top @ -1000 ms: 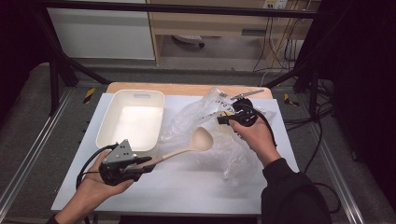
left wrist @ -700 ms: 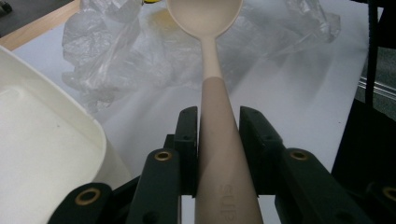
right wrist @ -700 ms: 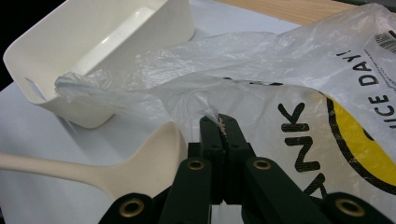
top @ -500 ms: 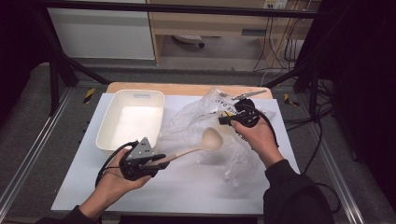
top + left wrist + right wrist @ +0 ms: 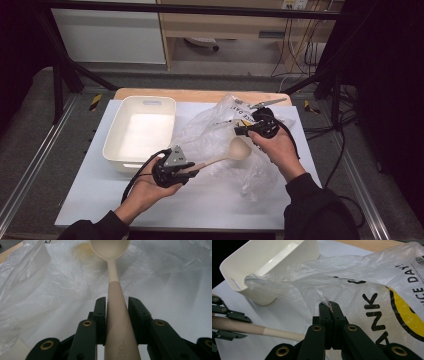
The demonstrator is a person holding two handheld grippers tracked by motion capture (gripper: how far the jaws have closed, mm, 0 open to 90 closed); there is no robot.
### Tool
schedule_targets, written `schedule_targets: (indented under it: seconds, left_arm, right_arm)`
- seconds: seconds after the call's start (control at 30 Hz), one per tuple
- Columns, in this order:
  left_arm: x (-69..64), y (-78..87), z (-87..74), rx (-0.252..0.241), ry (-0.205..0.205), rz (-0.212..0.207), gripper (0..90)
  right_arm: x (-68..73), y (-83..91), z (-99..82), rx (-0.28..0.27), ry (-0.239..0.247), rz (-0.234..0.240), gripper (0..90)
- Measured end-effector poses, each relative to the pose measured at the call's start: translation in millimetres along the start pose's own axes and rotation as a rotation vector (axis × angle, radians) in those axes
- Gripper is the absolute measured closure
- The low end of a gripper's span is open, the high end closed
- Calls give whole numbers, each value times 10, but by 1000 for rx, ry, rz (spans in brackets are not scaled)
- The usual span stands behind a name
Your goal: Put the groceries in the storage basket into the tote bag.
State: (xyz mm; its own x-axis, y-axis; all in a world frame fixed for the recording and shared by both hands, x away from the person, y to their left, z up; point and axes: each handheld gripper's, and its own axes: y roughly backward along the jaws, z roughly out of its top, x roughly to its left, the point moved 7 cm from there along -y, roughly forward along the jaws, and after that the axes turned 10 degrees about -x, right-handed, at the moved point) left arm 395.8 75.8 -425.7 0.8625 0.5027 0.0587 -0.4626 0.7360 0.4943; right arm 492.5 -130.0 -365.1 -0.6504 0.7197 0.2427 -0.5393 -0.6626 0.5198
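A cream-coloured spoon (image 5: 227, 155) sticks out level from my left gripper (image 5: 192, 170), which is shut on its handle. Its bowl (image 5: 240, 148) lies against the clear plastic bag (image 5: 210, 132), just below my right hand. In the left gripper view the black jaws (image 5: 117, 305) clamp the spoon's handle (image 5: 115, 312) and the bowl (image 5: 110, 247) points at the crumpled bag (image 5: 37, 290). My right gripper (image 5: 240, 131) is shut on a pinched edge of the bag (image 5: 387, 290); its jaws (image 5: 329, 307) hold the film up. The spoon's handle (image 5: 262, 330) and the left gripper (image 5: 247, 327) show low on the left there.
A white rectangular tub (image 5: 111, 142) stands open at the back left of the white mat (image 5: 100, 200), next to the bag; its wall (image 5: 249, 287) is close to the lifted film. The bag carries black lettering and a yellow mark (image 5: 407, 315). Cables trail off the right table edge (image 5: 345, 150).
My left hand has moved right and toward the bag, carrying the spoon so that its bowl now sits close under the right hand. The right hand and the bag edge have stayed put.
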Motion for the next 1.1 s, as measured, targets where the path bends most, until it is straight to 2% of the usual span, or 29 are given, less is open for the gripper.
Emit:
schedule_targets:
  seconds: [0.13,0.27,0.63,0.73,1.0,1.1]
  left_arm:
    - [13,-96,-3,-10,4,-10,689]
    - [32,-194,-22,8,13,-9,689]
    - [51,-450,20,-50,11,-33,689]
    - [54,-489,22,-51,8,-29,689]
    - [103,-572,31,-50,33,-37,689]
    - [97,-618,44,-54,23,-37,689]
  right_arm:
    - [9,0,-15,2,4,4,900]
    - [16,1,-35,7,6,4,900]
    - [71,-22,-106,13,13,16,900]
    - [90,-46,-144,19,18,17,900]
    - [124,-104,-232,29,10,27,900]
    - [144,-118,-250,31,10,33,900]
